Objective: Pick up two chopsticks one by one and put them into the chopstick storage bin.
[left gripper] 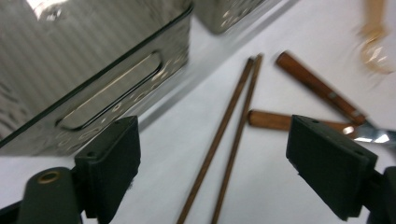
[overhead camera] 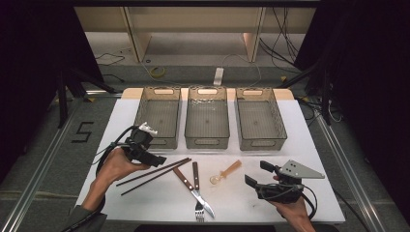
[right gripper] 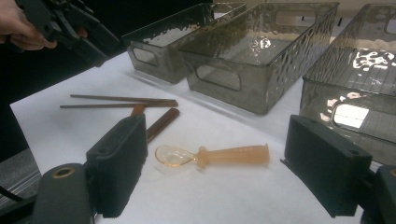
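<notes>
Wooden chopsticks (left gripper: pixel 231 135) centred between left tool (left gripper: pixel 212 154) pads, spread for pickup; right tool (right gripper: pixel 215 161) spread, framing spoon (right gripper: pixel 212 155).

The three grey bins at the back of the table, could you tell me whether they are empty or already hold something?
Empty: the left bin, middle bin and right bin all show bare floors in the high view.

My left claw (left gripper: pixel 212 161) is hanging with its jaws wide apart over the two chopsticks (left gripper: pixel 229 140), and those are lying flat and side by side on the white table (overhead camera: pixel 251 203), slim and dark brown (nearly touching at their far tips). They are resting just in front of the left bin (overhead camera: pixel 157 116), slanting away from it.
</notes>
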Available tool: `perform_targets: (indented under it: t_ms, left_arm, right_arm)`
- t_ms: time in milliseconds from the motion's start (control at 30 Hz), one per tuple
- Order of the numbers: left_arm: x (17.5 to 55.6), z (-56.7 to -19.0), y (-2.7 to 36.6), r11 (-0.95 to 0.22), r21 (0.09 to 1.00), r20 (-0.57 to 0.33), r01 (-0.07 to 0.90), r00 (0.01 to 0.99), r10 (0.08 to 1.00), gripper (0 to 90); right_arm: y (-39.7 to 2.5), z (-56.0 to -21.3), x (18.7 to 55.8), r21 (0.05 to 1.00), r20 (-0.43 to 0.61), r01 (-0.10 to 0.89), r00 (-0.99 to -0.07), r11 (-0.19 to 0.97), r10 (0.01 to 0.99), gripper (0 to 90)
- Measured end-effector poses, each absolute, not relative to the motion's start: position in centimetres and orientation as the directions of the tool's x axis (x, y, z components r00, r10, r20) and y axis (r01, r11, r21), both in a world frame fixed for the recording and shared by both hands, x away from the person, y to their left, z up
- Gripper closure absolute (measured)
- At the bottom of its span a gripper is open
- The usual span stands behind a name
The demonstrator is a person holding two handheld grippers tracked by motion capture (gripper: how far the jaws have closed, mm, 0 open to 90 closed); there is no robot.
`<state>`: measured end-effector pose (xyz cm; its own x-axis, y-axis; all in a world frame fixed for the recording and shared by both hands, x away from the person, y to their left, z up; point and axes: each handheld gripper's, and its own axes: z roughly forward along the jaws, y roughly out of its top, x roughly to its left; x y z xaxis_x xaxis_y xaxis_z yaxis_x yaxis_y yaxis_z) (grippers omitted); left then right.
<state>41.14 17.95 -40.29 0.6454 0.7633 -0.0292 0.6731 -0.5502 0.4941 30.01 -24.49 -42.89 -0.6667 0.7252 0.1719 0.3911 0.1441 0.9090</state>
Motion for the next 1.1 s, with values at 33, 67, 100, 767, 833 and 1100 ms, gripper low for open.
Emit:
perform_targets:
  t_ms: [33,67,100,767,833,1100]
  left_arm:
    - [41.3,-40.5,18.0,-0.547,0.487,-0.033,0.681,0.64,0.767,20.0]
    - [41.5,-40.7,18.1,-0.55,0.475,-0.041,0.687,0.641,0.766,21.1]
    - [41.6,-41.0,18.1,-0.551,0.46,-0.051,0.696,0.64,0.766,22.4]
    - [42.2,-44.8,19.0,-0.642,0.282,-0.049,0.713,0.679,0.732,51.2]
    - [42.2,-45.0,19.0,-0.649,0.268,-0.054,0.712,0.683,0.728,53.3]
    - [42.1,-45.6,18.6,-0.693,0.221,-0.053,0.686,0.718,0.694,61.2]
  right_arm:
    - [-24.5,-42.9,30.0,0.909,0.172,0.391,-0.668,0.144,0.724,22.2]
    - [-24.5,-42.9,30.1,0.909,0.173,0.392,-0.668,0.144,0.724,22.3]
    - [-24.5,-42.9,30.1,0.908,0.175,0.393,-0.668,0.143,0.723,22.3]
    - [-24.3,-42.9,30.0,0.908,0.16,0.386,-0.682,0.165,0.714,22.8]
    - [-24.3,-42.9,30.0,0.907,0.161,0.387,-0.682,0.165,0.714,22.8]
    - [-24.2,-42.9,30.0,0.907,0.16,0.387,-0.685,0.168,0.711,22.8]
